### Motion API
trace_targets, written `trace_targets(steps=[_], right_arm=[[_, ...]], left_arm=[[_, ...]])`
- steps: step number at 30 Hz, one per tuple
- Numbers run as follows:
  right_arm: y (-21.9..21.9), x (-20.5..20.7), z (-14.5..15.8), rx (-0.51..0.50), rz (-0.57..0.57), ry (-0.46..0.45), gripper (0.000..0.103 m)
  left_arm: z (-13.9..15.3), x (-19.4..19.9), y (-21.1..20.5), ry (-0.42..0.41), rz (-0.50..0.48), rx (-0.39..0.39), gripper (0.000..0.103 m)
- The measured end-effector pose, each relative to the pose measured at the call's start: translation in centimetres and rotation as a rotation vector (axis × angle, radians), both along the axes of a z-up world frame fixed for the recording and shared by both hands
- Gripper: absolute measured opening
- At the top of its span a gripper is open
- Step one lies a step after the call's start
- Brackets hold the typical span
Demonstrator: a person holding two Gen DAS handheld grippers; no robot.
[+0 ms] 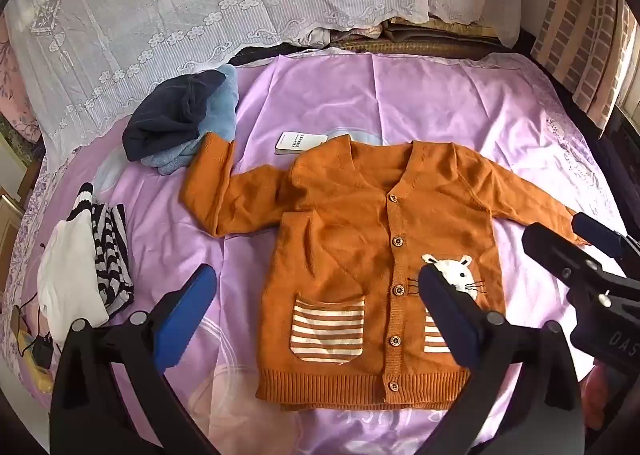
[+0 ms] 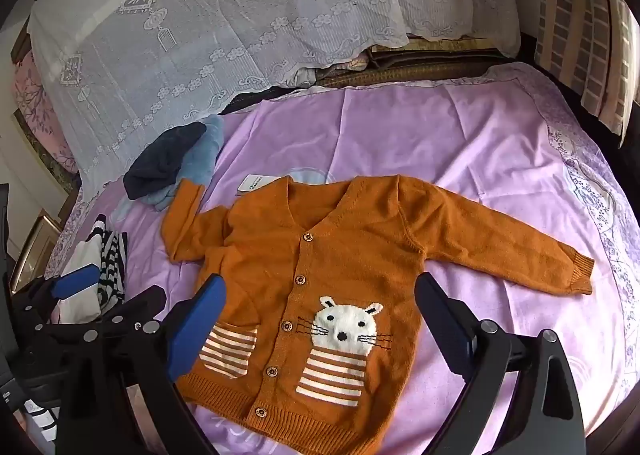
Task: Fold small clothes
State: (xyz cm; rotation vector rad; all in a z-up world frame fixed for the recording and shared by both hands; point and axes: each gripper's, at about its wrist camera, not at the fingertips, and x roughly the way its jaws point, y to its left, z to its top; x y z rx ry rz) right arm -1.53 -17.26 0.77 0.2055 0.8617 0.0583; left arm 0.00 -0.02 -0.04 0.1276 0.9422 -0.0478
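Your orange cardigan (image 1: 360,255) lies flat, buttoned, on the purple bedsheet (image 1: 420,103): neckline points away toward the lace cover (image 1: 160,15), hem toward you, sleeves spread sideways. Your left gripper (image 1: 318,291) and right gripper (image 2: 320,303) hover spread wide above it, holding nothing.

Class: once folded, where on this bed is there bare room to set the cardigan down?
Bare purple sheet lies beyond the orange cardigan toward the lace cover, and past its outstretched sleeve. The other side is crowded: navy-and-blue pile, striped-and-white clothes.
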Motion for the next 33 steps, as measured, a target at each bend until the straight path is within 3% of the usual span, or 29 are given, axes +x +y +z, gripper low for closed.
trace_targets(steps=[9,11,33], right_arm=[[-1.5,0.8,0.8,0.013,-0.024,0.011,0.096],[0.1,0.0,0.4,-0.023,-0.002,-0.005,0.096],[0.2,-0.1,-0.3,-0.016,0.001,-0.002,0.096]], left_arm=[[-0.5,-0.4,0.2,0.010,0.005,0.015,0.098],[-0.6,-0.2,0.1,0.017,0.004,0.016,0.098],[-1.1,0.2,0.3,0.044,0.013,0.008,0.098]])
